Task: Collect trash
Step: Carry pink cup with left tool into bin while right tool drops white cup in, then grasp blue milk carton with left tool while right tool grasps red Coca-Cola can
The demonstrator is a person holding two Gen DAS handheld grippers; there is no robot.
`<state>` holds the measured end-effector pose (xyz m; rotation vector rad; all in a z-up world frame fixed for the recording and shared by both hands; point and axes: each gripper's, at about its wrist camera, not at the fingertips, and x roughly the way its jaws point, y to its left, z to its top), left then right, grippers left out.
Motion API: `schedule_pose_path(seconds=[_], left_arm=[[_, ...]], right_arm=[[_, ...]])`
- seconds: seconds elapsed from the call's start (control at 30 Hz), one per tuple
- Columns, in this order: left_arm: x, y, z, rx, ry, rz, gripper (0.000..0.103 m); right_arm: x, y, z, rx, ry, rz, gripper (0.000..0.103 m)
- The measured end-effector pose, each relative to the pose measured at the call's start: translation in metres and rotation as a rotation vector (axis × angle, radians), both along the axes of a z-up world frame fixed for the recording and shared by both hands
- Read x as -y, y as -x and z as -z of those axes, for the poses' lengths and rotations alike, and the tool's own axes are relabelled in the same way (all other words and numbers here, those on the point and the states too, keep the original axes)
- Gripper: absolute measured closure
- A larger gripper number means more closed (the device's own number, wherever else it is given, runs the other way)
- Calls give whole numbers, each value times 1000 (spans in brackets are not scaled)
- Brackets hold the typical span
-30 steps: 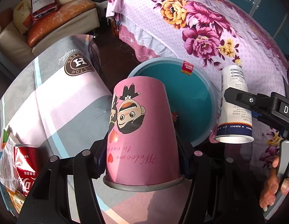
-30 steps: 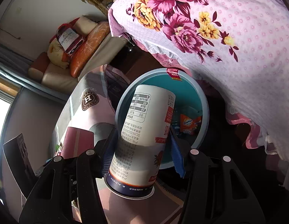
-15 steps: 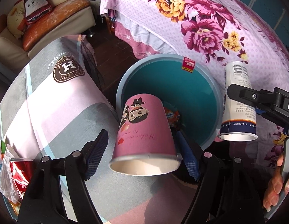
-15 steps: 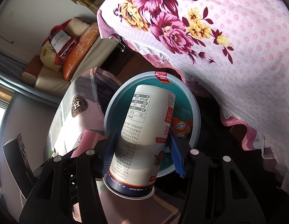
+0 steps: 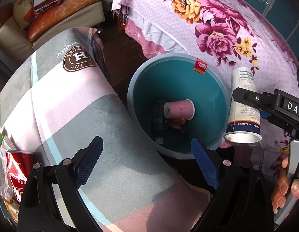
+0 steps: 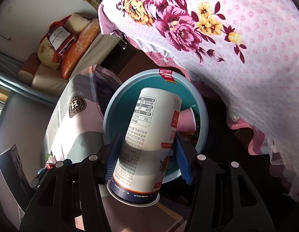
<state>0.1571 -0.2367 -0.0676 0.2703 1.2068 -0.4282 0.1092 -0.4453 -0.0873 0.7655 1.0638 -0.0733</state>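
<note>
A teal trash bin (image 5: pixel 217 89) stands on the floor between the table and the bed; it also shows in the right wrist view (image 6: pixel 118 104). A pink paper cup (image 5: pixel 179 109) lies on its side at the bin's bottom, on wrappers; it also shows in the right wrist view (image 6: pixel 185 120). My left gripper (image 5: pixel 147 162) is open and empty above the bin's near rim. My right gripper (image 6: pixel 147 154) is shut on a white printed cup (image 6: pixel 149 131), held upside down over the bin's right rim (image 5: pixel 243 106).
A table under a grey and pink cloth (image 5: pixel 62 104) is on the left. A red can (image 5: pixel 16 170) in plastic wrap sits at its left edge. A flowered bed (image 5: pixel 217 29) is behind the bin. A sofa (image 5: pixel 52 19) is at the back left.
My left gripper opened and let go of the pink cup, which fell into the bin and now lies on its side. My right gripper still holds the white cup.
</note>
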Motion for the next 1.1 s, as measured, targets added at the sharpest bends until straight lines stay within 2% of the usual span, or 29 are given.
schedule_pose_path(seconds=[0.1, 0.23, 0.37, 0.43, 0.67, 0.93, 1.0, 1.1], left_arm=[[-8, 2, 0, 8, 15, -13, 10], [-19, 5, -3, -5, 75, -30, 10], [-35, 7, -2, -82, 153, -48, 10], [-43, 9, -1, -108, 148, -57, 10], [-78, 28, -24, 28, 104, -100, 8], [-133, 43, -42, 61, 135, -189, 8], [-149, 49, -48, 81, 140, -213, 8], [-173, 56, -57, 111, 136, -245, 8]], right_arm=[[-6, -3, 2, -14, 4, -12, 50], [-15, -5, -2, -20, 28, -33, 32], [-23, -3, -10, -20, 57, -44, 28], [-28, -1, -13, -18, 65, -49, 27], [-55, 6, -24, -27, 132, -96, 24], [-105, 14, -46, -2, 177, -198, 24], [-121, 14, -51, -6, 181, -228, 20], [-147, 12, -58, -22, 195, -272, 19]])
